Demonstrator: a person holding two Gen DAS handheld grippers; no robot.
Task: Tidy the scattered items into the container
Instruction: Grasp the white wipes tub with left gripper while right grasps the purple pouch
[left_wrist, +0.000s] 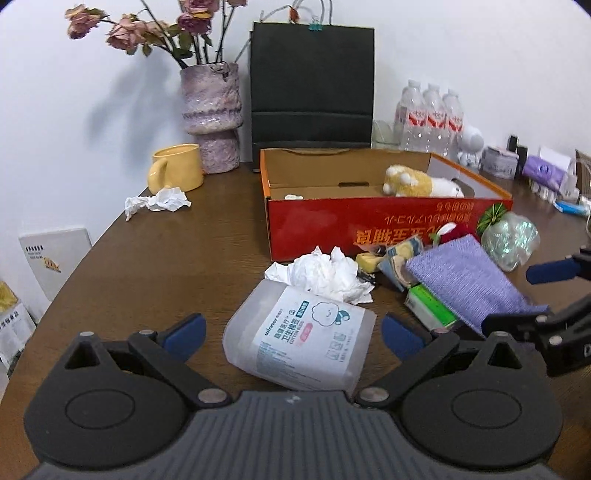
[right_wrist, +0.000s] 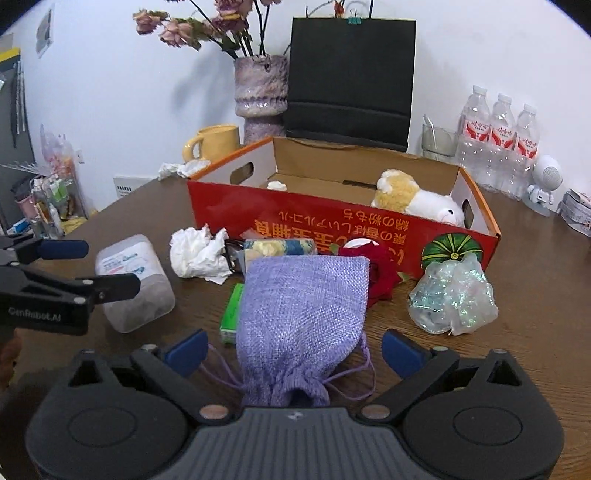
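Woven lavender pouch (right_wrist: 301, 317), crumpled tissue (right_wrist: 199, 254)

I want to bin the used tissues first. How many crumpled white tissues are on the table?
2. One crumpled tissue lies in front of the red box, beside the cotton-swab tub; the other tissue lies by the yellow mug. More may be hidden under the clutter.
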